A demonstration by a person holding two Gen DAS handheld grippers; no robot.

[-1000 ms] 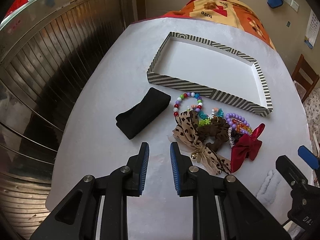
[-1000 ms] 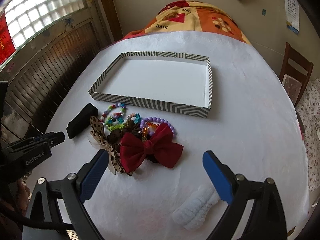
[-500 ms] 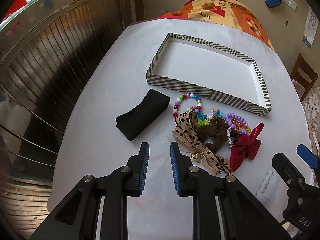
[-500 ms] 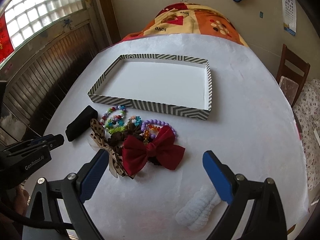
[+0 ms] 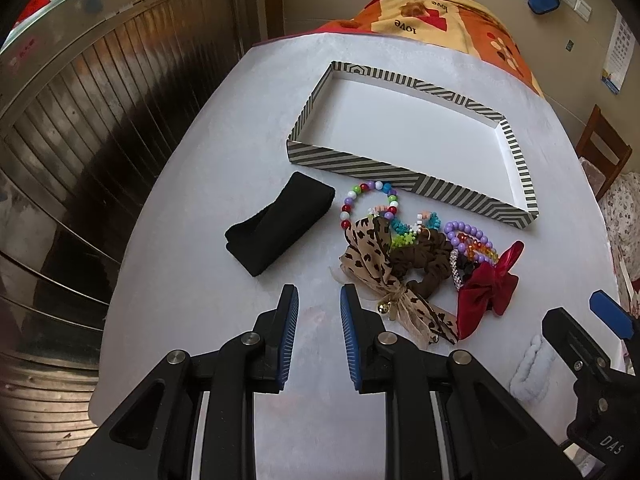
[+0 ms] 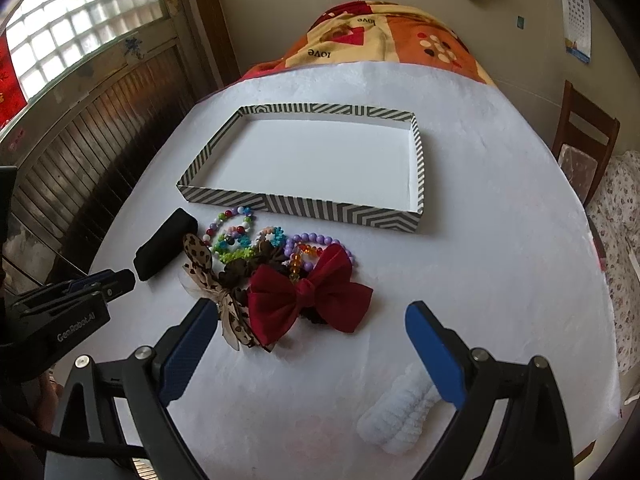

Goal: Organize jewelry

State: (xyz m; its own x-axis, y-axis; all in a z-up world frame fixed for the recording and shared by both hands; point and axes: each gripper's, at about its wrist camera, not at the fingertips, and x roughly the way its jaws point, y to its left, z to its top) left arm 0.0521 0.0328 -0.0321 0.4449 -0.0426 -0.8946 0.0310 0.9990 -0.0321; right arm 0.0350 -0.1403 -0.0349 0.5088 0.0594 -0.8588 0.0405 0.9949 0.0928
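A striped shallow tray (image 5: 400, 182) (image 6: 340, 212) lies empty on the white table. In front of it is a pile: a red bow (image 6: 308, 294) (image 5: 486, 290), a leopard-print bow (image 5: 372, 256) (image 6: 208, 276), a brown scrunchie (image 5: 428, 260), and several bead bracelets (image 5: 370, 204) (image 6: 230, 230). A black headband (image 5: 280, 226) (image 6: 166, 244) lies left of the pile. A white fluffy band (image 6: 400, 416) (image 5: 532, 372) lies near the front. My left gripper (image 5: 319, 320) is narrowly open and empty, near the leopard bow. My right gripper (image 6: 312, 344) is wide open and empty, just before the red bow.
The table's left edge (image 5: 132, 248) drops toward a dark wood-panelled wall. A patterned orange cloth (image 6: 380, 36) lies at the far end. A wooden chair (image 6: 580, 148) stands to the right.
Both grippers have moved slightly forward toward the pile; the red bow sits closer between my right fingers. Nothing on the table has moved.
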